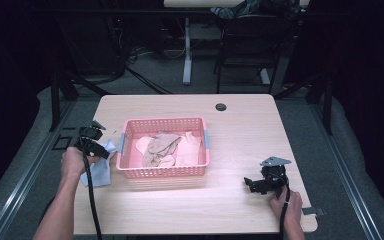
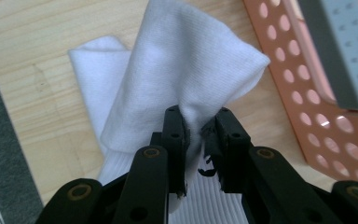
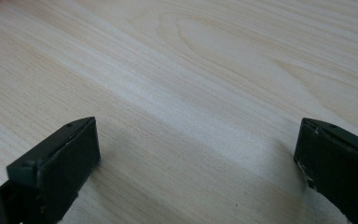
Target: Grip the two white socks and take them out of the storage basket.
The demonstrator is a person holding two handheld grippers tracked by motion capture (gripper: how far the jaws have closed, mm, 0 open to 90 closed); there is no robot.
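A white sock (image 2: 177, 70) lies on the table beside the pink basket (image 1: 125, 170); in the high view the sock (image 1: 100, 172) sits at the table's left edge. My left gripper (image 2: 199, 123) is shut on a raised fold of this sock, lifting it into a peak. In the high view the left gripper (image 1: 96, 145) is just left of the basket. My right gripper (image 3: 196, 154) stands open above bare wood, nothing between its jaws. It rests low near the front right of the table (image 1: 252, 184).
The pink perforated basket holds several beige and pink socks (image 1: 162, 147). Its wall (image 2: 317, 107) with a grey handle (image 2: 342, 51) is close on the right of the left gripper. A dark cable hole (image 1: 221, 107) sits at the table's far edge.
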